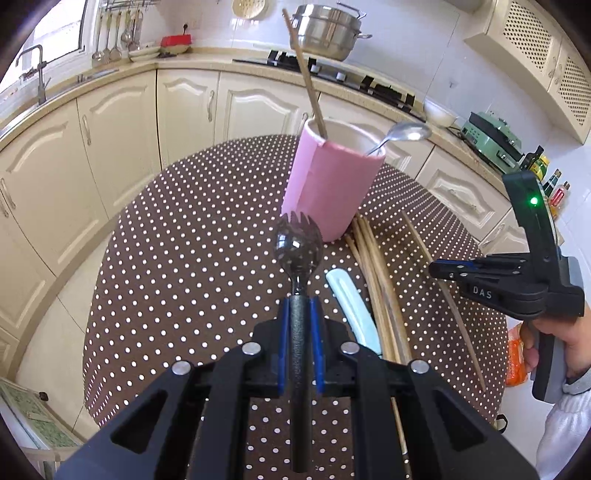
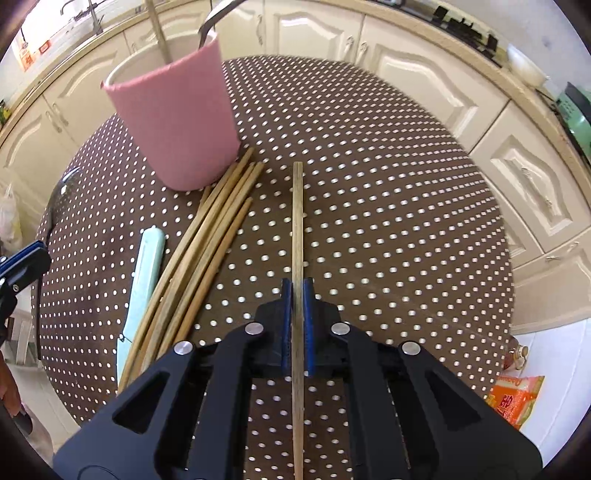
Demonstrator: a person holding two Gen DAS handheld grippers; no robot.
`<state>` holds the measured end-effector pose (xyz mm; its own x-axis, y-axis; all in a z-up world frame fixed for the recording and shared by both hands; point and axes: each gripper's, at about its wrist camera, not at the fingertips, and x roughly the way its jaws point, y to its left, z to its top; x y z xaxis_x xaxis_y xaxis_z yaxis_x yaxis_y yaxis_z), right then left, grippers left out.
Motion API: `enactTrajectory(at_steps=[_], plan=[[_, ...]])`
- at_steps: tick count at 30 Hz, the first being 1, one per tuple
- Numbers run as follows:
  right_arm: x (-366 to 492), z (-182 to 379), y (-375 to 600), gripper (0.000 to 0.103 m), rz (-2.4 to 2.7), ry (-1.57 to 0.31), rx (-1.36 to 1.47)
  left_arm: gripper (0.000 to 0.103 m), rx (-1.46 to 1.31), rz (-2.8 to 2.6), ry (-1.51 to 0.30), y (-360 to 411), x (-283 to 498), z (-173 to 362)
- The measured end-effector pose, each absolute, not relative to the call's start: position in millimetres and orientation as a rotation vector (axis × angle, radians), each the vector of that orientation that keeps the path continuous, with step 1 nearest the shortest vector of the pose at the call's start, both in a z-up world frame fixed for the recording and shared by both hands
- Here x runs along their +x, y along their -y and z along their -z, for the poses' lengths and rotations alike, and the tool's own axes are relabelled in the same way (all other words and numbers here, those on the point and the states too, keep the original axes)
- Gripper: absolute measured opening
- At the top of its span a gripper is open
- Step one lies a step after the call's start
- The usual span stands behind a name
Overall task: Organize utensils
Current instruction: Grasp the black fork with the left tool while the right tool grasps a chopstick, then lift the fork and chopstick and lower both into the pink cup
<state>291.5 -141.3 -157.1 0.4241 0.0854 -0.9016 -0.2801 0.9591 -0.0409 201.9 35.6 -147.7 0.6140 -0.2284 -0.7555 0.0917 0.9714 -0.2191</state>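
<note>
A pink cup (image 1: 327, 184) stands on the round dotted table (image 1: 177, 229) and holds one chopstick (image 1: 303, 70) and a metal spoon (image 1: 408, 133). My left gripper (image 1: 299, 306) is shut on a black pasta spoon (image 1: 297, 245), its toothed head just short of the cup's base. My right gripper (image 2: 297, 291) is shut on a single wooden chopstick (image 2: 297, 221), right of the cup (image 2: 173, 114). Several chopsticks (image 2: 207, 240) and a pale blue knife (image 2: 142, 280) lie on the table between the grippers. The right gripper also shows in the left wrist view (image 1: 439, 269).
Cream kitchen cabinets (image 1: 110, 140) curve around behind the table. A steel pot (image 1: 327, 31) sits on the stove, a white bowl (image 1: 439, 114) and green appliance (image 1: 491, 140) on the counter. An orange packet (image 2: 515, 400) lies on the floor at right.
</note>
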Motion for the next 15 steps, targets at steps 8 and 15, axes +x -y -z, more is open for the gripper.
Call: enactTrajectory(at_steps=[8, 15], plan=[[261.4, 125.0, 161.5, 0.006, -0.223, -0.977, -0.14, 0.011, -0.167, 0.186, -0.802, -37.6, 188.5, 126.6], [242.0, 82.0, 157.8, 0.006, -0.276, -0.846, -0.067, 0.011, -0.171, 0.204, -0.677, -41.8, 173.1, 101.2]])
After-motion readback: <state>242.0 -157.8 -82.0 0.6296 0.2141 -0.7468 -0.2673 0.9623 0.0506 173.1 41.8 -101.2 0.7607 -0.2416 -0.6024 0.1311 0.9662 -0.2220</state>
